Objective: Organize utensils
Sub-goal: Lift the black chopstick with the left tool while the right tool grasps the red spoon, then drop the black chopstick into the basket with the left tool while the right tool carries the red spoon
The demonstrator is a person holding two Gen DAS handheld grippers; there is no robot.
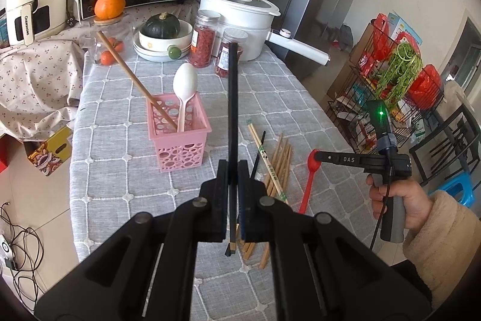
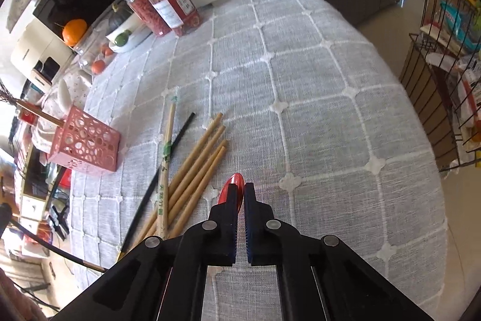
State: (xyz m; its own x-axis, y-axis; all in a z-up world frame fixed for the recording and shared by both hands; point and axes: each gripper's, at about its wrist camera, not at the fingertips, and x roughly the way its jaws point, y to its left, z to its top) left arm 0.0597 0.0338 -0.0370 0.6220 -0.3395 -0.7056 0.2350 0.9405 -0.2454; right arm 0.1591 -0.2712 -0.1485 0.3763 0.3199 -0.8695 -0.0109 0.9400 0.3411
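Already the pink basket [image 1: 179,131], standing left of centre on the grey checked table [image 1: 270,86], holds 2 utensils: a white spoon [image 1: 184,86] upright in it and 1 brown chopstick [image 1: 132,77] leaning out to the far left. That much of the sorting looks done.

The left tool [image 1: 232,188] is clamped on a black chopstick [image 1: 233,98], which stands nearly upright between its fingers, clear of the table and just right of the basket. By my reading, this piece is on its way into the basket, not yet inside it.

The right tool [image 2: 239,200] sits at the near right of the table, its jaws drawn close around the bowl end of a red spoon [image 2: 237,185]. A narrow gap shows between the pads, and whether they actually pinch the spoon I cannot tell; in the left view the spoon [image 1: 309,182] lies with its handle along the cloth.

Left on the table, between the basket and the red spoon, is a loose bundle: several brown chopsticks [image 2: 195,170], a pale pair in a green-printed paper sleeve [image 2: 165,167] and another thin black chopstick [image 2: 159,179]. So most of the pile is yet to be moved; I judge the task under halfway.
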